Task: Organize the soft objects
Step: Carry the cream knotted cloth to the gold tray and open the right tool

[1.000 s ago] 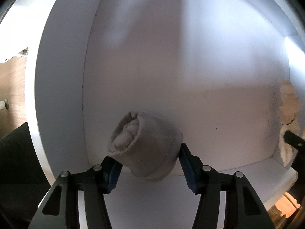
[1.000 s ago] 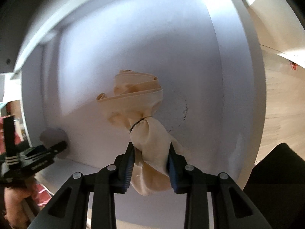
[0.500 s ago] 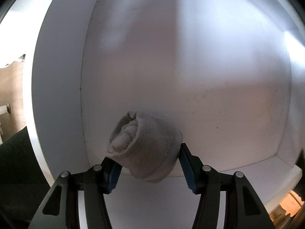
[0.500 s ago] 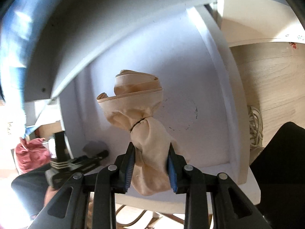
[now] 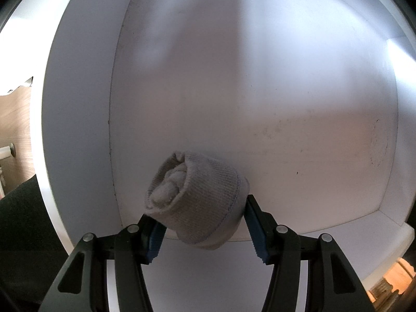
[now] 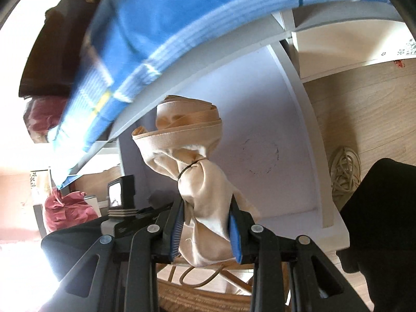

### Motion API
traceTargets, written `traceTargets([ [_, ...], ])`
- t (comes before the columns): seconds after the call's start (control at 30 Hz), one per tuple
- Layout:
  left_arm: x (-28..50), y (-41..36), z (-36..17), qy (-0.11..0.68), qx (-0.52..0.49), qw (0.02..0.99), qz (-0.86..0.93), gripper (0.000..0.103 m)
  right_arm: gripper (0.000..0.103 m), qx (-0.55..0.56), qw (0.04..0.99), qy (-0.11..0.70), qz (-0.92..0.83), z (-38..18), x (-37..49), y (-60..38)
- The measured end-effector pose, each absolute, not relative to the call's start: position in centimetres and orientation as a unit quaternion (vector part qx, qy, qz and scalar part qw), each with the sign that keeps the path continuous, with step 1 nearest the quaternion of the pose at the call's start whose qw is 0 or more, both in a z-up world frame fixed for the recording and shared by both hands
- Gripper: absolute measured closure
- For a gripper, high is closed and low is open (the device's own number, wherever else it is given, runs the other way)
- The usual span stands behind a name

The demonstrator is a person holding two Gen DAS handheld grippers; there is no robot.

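Pinching a rolled grey sock [image 5: 193,202] between its blue pads, my left gripper [image 5: 202,227] points down into a white shelf compartment [image 5: 260,91], the sock hanging just above the compartment's floor; my right gripper [image 6: 205,230] is clamped on a cream cloth bundle [image 6: 200,182] tied with a thin dark band, held in front of the shelf's edge; a blue striped cloth [image 6: 182,26] lies on the shelf above, and a red cloth [image 6: 65,210] sits off to the left.
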State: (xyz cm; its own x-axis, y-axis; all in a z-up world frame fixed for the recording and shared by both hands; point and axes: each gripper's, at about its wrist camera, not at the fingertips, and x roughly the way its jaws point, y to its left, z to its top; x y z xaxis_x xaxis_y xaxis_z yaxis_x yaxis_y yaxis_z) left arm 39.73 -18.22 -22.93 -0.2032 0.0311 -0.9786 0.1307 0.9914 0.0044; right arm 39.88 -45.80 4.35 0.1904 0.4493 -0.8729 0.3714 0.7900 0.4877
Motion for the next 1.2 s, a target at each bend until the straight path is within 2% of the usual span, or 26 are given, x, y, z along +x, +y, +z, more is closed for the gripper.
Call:
traceTargets([
  [0.37, 39.2, -18.6, -23.4, 0.773, 0.054, 0.631, -0.040, 0.047, 0.073, 0.291, 0.759, 0.579, 0.057, 14.6, 39.1, -48.8],
  [0.6, 39.2, -18.4, -23.2, 0.775, 0.052, 0.629, -0.043, 0.048, 0.073, 0.222, 0.808, 0.537, 0.099, 22.6, 42.9, -47.1],
  [0.73, 39.0, -18.3, -23.5, 0.777, 0.051, 0.626, -0.045, 0.048, 0.073, 0.191, 0.821, 0.525, 0.118, 25.0, 45.7, -44.5],
  [1.03, 40.0, -18.3, -23.0, 0.779, 0.052, 0.623, -0.046, 0.048, 0.073, 0.093, 0.821, 0.545, 0.141, 24.1, 51.0, -33.1],
  [1.2, 40.2, -18.5, -22.8, 0.779, 0.053, 0.623, -0.046, 0.048, 0.073, 0.035, 0.819, 0.555, 0.142, 23.0, 53.6, -30.3],
])
